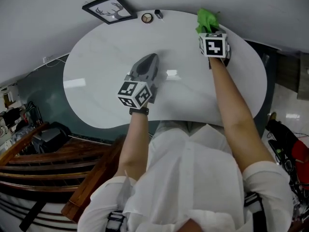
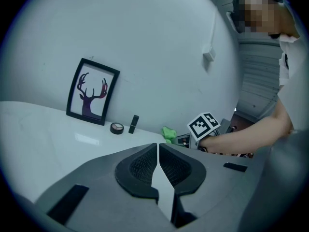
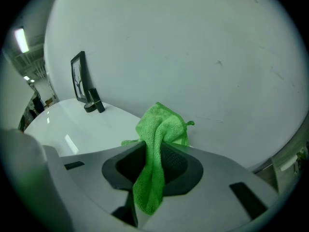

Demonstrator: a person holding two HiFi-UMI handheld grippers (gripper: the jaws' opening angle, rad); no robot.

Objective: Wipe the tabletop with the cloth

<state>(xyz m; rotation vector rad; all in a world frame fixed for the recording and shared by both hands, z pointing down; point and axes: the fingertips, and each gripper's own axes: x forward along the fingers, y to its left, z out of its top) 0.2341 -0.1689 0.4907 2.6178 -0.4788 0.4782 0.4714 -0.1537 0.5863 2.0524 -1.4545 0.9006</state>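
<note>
We find the green cloth [image 1: 206,18] at the far right edge of the white oval tabletop [image 1: 193,91], close to the pale wall [image 3: 193,57]. It is clamped between the jaws of the right gripper [image 1: 209,30]. In the right gripper view the cloth [image 3: 157,144] runs through the right gripper [image 3: 153,170] from front to back. A bunched fold rises past the jaw tips, and a tail hangs down behind the dark pads [image 3: 181,166]. We cannot tell whether the cloth touches the tabletop.

The left gripper [image 1: 149,59] sits low over the middle of the tabletop, left of centre and well apart from the cloth. In the left gripper view the jaws of the left gripper [image 2: 158,166] are closed, tips meeting, with nothing between them. The same view shows the cloth [image 2: 169,133] small in the distance, just beside the right gripper's marker cube.

Along the far edge a framed picture [image 1: 108,7] of antlers stands against the wall. A round compact [image 1: 147,18] and a dark tube [image 1: 158,14] lie near each other between the framed picture and the cloth. The left gripper view confirms the framed picture [image 2: 91,93], round compact [image 2: 116,128] and dark tube [image 2: 133,123] in that order.
</note>
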